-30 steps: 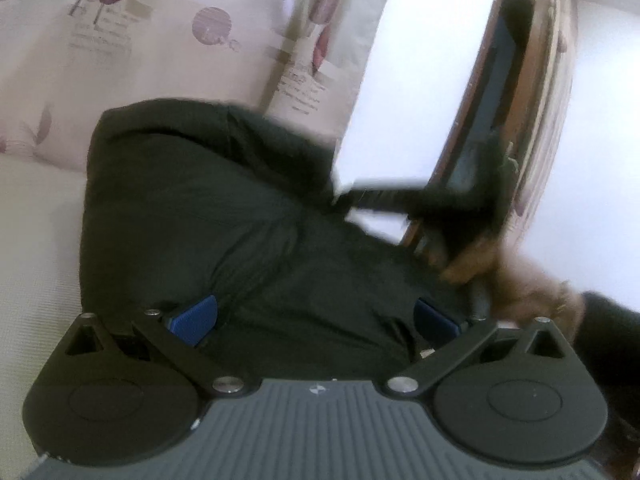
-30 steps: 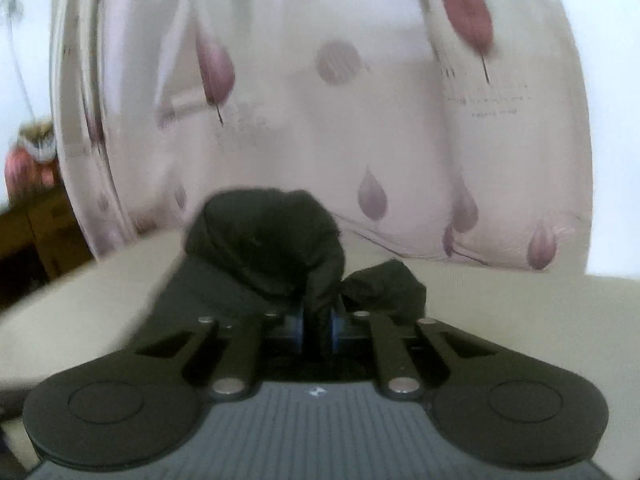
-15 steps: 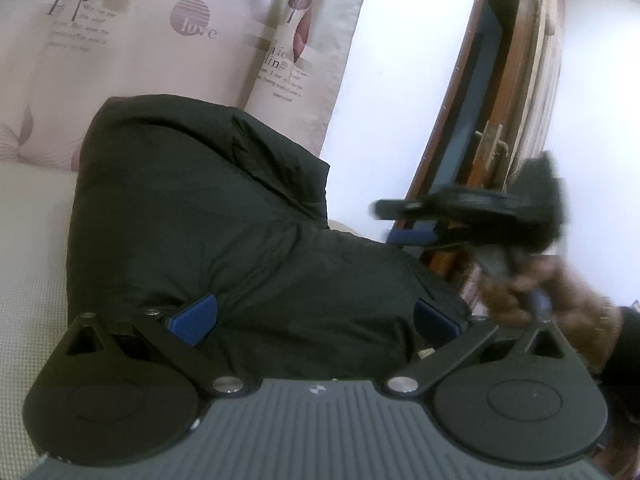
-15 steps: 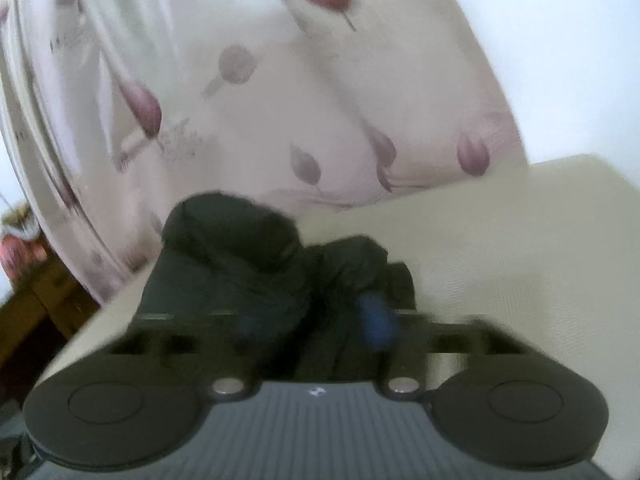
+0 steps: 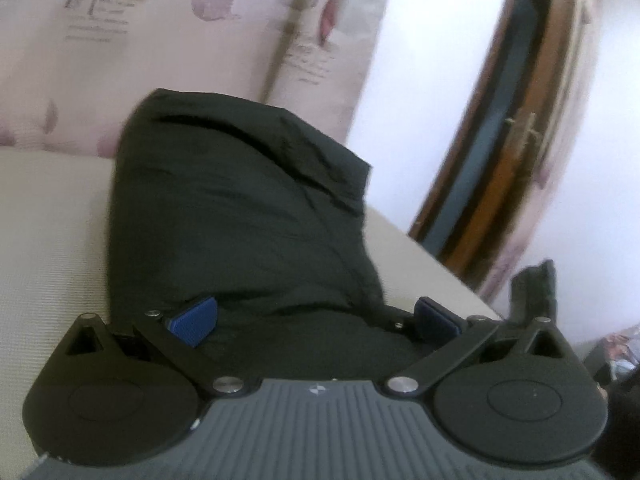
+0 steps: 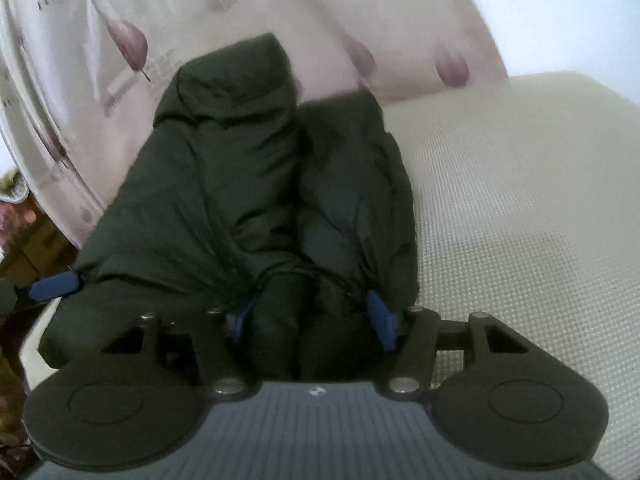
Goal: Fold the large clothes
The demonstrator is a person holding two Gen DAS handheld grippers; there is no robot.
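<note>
Right gripper (image 6: 312, 320) jaws now spread around dark jacket (image 6: 256, 184) bulk, left gripper (image 5: 316, 316) wide too, neither gripping; puffy fold may spring open.

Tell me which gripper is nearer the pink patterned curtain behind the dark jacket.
Hard to call. The left gripper and right gripper are both open, straddling the near edge of the dark jacket, so its whole bulk lies between each and the curtain.

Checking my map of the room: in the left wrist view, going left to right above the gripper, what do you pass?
Patterned curtain → dark garment → white wall → wooden door frame → the other gripper's tip, low at the right edge.
</note>
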